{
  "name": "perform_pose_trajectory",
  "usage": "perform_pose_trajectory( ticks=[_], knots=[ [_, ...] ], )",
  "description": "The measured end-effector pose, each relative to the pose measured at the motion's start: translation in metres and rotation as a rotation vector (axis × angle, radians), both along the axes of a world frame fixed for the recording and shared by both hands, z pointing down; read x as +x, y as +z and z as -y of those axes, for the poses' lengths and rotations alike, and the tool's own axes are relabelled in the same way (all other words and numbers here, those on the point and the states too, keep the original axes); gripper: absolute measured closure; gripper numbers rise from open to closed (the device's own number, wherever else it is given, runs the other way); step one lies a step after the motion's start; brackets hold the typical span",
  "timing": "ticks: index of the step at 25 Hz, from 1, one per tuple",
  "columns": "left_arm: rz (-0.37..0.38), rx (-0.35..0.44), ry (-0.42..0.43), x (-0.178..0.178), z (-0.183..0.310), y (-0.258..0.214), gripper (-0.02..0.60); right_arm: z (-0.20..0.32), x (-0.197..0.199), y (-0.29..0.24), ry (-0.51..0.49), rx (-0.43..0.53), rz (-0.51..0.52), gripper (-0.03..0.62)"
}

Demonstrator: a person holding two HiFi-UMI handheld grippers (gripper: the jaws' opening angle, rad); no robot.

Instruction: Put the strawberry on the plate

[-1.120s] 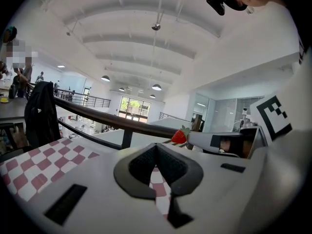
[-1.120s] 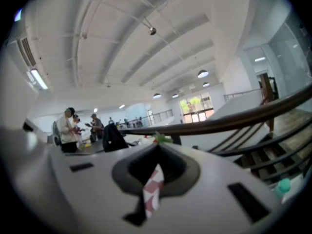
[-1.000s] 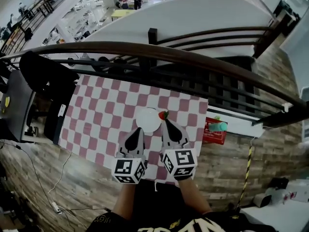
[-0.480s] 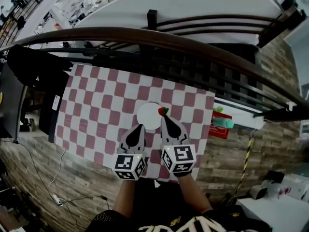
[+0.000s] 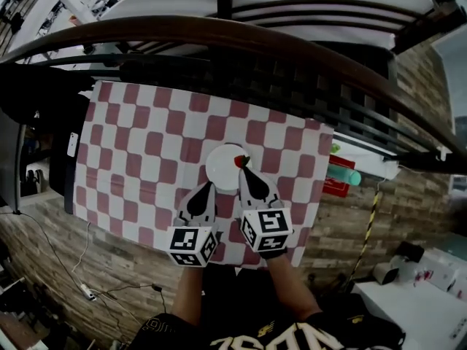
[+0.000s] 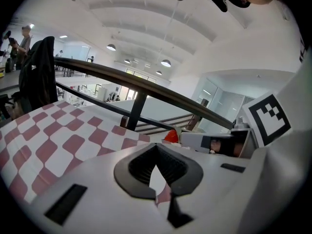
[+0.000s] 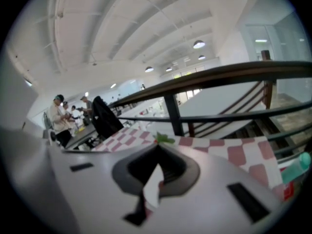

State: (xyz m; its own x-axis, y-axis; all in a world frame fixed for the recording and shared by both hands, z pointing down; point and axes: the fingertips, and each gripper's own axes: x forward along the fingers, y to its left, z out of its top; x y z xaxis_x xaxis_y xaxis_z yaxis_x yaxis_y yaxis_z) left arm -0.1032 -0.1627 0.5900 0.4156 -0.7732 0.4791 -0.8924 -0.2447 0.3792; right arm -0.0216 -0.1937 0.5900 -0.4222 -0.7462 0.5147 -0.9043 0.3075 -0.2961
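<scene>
Right gripper [image 5: 245, 169] clenched on the strawberry [image 5: 240, 161] at the plate's [image 5: 219, 168] right edge; left gripper [image 5: 208, 189] closed, empty, just beside the plate.

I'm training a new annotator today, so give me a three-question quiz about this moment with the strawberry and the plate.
1. True or false: the left gripper holds the strawberry.
2. In the head view, the strawberry is at which edge of the plate: A left, B right, C near?
3. Fill in: the jaws of the right gripper are ___ on the strawberry.
Key: 1 false; 2 B; 3 shut.
</scene>
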Motion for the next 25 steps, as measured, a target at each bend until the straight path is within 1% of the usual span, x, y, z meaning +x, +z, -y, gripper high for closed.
perform_pose_trajectory(
  ticks=[9,13,18,21,25],
  knots=[
    [-0.017,-0.066,-0.001,-0.009,0.008,0.039,0.573,-0.003,-0.006,0.063,0.013,-0.131,-0.017,0.579],
    [-0.012,-0.102,0.005,-0.013,0.005,0.056,0.572,-0.01,-0.011,0.09,0.01,-0.19,-0.022,0.579],
    [-0.016,-0.149,0.013,-0.016,-0.002,0.076,0.573,-0.016,-0.016,0.114,0.01,-0.258,-0.005,0.579],
    [-0.018,-0.163,0.017,-0.015,-0.005,0.084,0.572,-0.017,-0.019,0.123,0.013,-0.293,0.019,0.579],
    [-0.028,-0.173,0.015,-0.015,-0.007,0.09,0.573,-0.017,-0.02,0.133,0.011,-0.324,0.001,0.579]
  ],
)
